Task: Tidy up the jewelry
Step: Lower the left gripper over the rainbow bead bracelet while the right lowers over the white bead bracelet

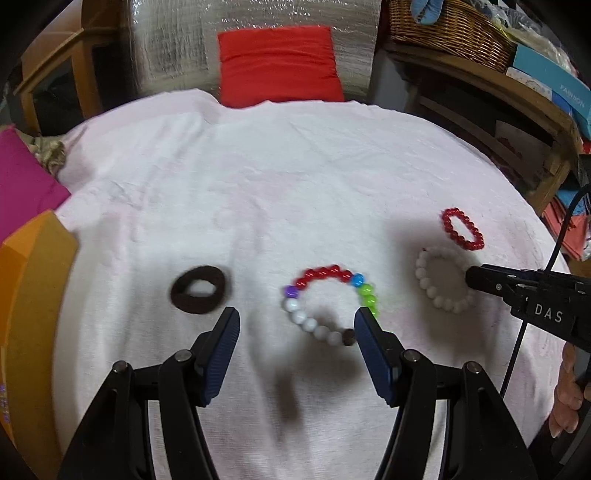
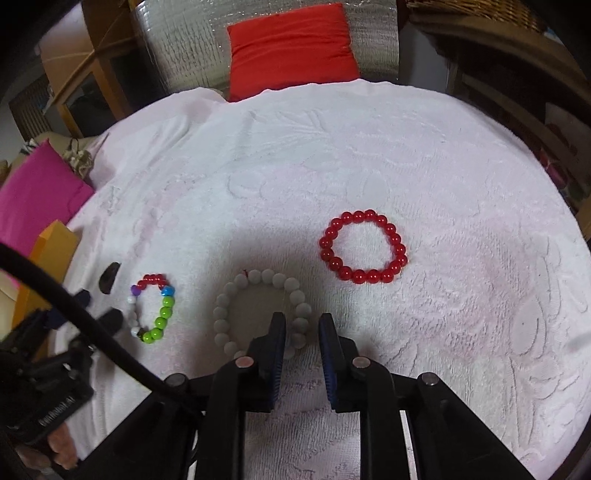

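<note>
The right gripper [image 1: 471, 277] has the white letters "DAS" printed on its black body. A blue box [image 1: 554, 86] on the far right shelf says "FASHION". There is small writing on the left gripper's body in the right wrist view, but it is too blurry to read.

A fluffy white towel [image 2: 424, 166] with raised leaf shapes covers the table. Four round things lie on it. The red bracelet [image 2: 364, 247] is made of shiny round beads and sits to the right. The white bracelet [image 2: 258, 310] has dull, chalky beads and lies just beside it, a bit nearer. The colourful bracelet [image 1: 328, 306] has red, blue, green, white and purple beads and lies left of that. A dark, soft hair tie [image 1: 201, 290] is furthest left.

The right gripper's blue ribbed pads are close together, with the near side of the white bracelet between them. The beads there are partly hidden, so I cannot tell if the pads squeeze them.

The left gripper [image 1: 297, 319] is wide open and holds nothing. Its right pad hides a bit of the colourful bracelet.

An orange box [image 1: 33, 295] is cut off at the left edge. A red cushion [image 1: 279, 66] sits at the far side, with a woven basket [image 1: 450, 26] up on the right.
</note>
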`<state>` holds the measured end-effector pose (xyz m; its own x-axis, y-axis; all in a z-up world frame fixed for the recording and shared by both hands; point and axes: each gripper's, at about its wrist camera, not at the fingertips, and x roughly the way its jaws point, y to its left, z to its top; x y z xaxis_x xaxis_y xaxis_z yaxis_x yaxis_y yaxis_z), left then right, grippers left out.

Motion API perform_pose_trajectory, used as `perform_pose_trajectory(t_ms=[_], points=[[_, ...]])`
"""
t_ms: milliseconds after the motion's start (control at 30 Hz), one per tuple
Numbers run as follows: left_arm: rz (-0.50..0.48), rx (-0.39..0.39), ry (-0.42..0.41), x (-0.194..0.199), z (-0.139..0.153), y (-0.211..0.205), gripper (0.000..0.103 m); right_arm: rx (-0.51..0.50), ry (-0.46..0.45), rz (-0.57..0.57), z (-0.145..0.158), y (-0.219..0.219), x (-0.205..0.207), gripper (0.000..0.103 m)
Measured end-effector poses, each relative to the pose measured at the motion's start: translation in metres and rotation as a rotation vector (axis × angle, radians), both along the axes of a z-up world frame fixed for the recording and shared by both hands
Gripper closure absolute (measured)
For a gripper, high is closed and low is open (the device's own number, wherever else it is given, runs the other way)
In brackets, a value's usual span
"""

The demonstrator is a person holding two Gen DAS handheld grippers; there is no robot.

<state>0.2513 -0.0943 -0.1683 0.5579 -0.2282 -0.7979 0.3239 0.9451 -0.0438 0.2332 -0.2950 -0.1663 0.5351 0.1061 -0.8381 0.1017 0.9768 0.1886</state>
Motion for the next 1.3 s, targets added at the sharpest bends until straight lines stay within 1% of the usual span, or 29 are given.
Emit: perform_pose_trajectory(t_ms=[133, 233, 300, 367, 667, 733, 800, 833, 933, 967, 1000, 1067, 1100, 1233, 1300], points=[[0.004, -0.040, 0.042, 0.006, -0.006, -0.004, 0.038, 0.017, -0.002, -0.003, 0.001, -0.007, -0.004, 0.082], [0.005, -0.041, 0.058, 0.008, -0.010, -0.008, 0.037, 0.025, -0.004, -0.009, 0.001, -0.011, -0.006, 0.081], [0.000, -0.034, 0.053, 0.007, -0.011, -0.011, 0.034, 0.030, -0.001, -0.016, 0.000, -0.014, -0.006, 0.081], [-0.004, -0.036, 0.051, 0.007, -0.010, -0.012, 0.033, 0.046, -0.003, -0.021, 0.001, -0.017, -0.006, 0.081], [-0.025, -0.024, 0.038, 0.004, -0.013, -0.013, 0.034, 0.081, 0.000, -0.037, 0.001, -0.017, -0.002, 0.081], [-0.030, -0.013, 0.025, 0.002, -0.013, -0.012, 0.043, 0.084, 0.001, -0.041, 0.000, -0.016, -0.001, 0.081], [-0.038, -0.010, 0.015, 0.001, -0.011, -0.011, 0.059, 0.084, 0.003, -0.044, -0.001, -0.015, 0.000, 0.081], [-0.042, -0.015, 0.018, 0.001, -0.011, -0.011, 0.062, 0.083, 0.004, -0.044, -0.001, -0.014, 0.001, 0.081], [-0.046, -0.018, 0.022, 0.000, -0.011, -0.009, 0.062, 0.086, 0.004, -0.041, -0.001, -0.012, 0.002, 0.081], [-0.047, -0.019, 0.021, 0.000, -0.010, -0.008, 0.064, 0.086, 0.002, -0.040, -0.001, -0.010, 0.002, 0.081], [-0.048, -0.027, 0.020, -0.001, -0.009, -0.006, 0.070, 0.086, 0.003, -0.036, -0.001, -0.010, 0.003, 0.081], [-0.048, -0.041, 0.024, -0.001, -0.007, -0.002, 0.075, 0.087, 0.007, -0.016, -0.001, -0.005, 0.004, 0.081], [-0.048, -0.049, 0.028, -0.001, -0.007, 0.000, 0.080, 0.084, 0.005, -0.008, 0.000, -0.003, 0.004, 0.081], [-0.047, -0.082, 0.056, 0.000, -0.008, 0.011, 0.085, 0.075, 0.015, -0.007, -0.002, 0.005, 0.008, 0.081], [-0.049, -0.087, 0.058, -0.001, -0.006, 0.015, 0.091, 0.078, 0.031, -0.017, -0.005, 0.006, 0.011, 0.081]])
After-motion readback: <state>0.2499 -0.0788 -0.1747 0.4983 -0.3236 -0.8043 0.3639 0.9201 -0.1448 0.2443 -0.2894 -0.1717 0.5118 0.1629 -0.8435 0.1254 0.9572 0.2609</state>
